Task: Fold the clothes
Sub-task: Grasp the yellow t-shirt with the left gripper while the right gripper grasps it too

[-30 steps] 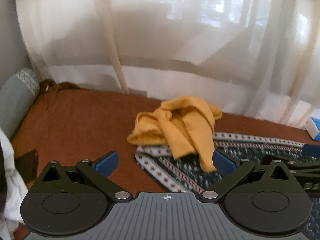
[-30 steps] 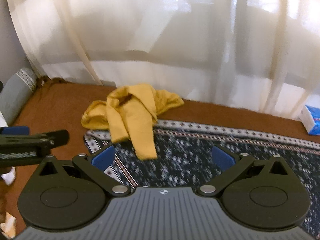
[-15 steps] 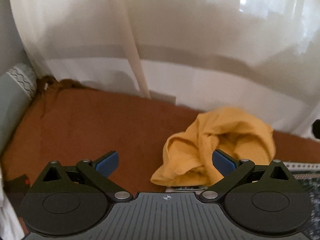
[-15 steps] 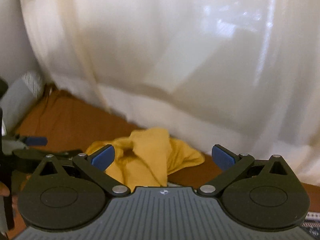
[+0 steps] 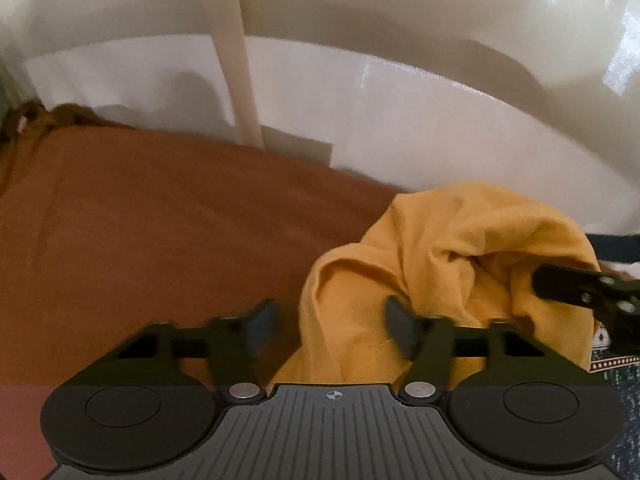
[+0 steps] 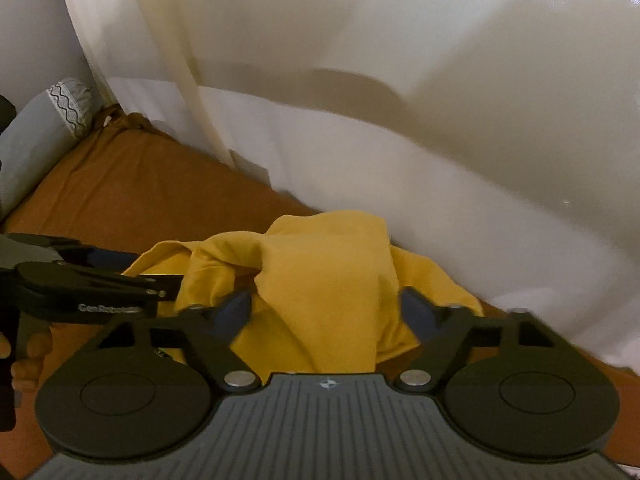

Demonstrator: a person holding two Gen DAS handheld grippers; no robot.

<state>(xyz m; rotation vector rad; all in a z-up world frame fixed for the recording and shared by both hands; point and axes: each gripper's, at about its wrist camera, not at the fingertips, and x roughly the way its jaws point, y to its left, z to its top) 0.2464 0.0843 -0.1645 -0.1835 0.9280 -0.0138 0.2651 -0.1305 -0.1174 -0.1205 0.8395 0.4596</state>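
Observation:
A crumpled mustard-yellow garment (image 5: 460,248) lies on the brown bed sheet (image 5: 140,220). My left gripper (image 5: 330,328) is low at the garment's left edge, jaws still apart, with a fold of yellow cloth between the fingers. My right gripper (image 6: 326,312) sits over the same garment (image 6: 320,264), also open, a ridge of fabric rising between its blue pads. Each gripper shows in the other's view: the right gripper (image 5: 580,292) at the right edge, the left gripper (image 6: 100,292) at the left with a hand (image 6: 24,356) below it.
White curtains (image 5: 400,100) hang close behind the bed. A grey pillow (image 6: 36,140) lies at the far left. A corner of a dark patterned blanket (image 5: 616,364) shows under the garment at the right.
Both grippers have moved forward and down from above the bed onto the yellow garment. The jaws of both have narrowed around folds of the cloth.

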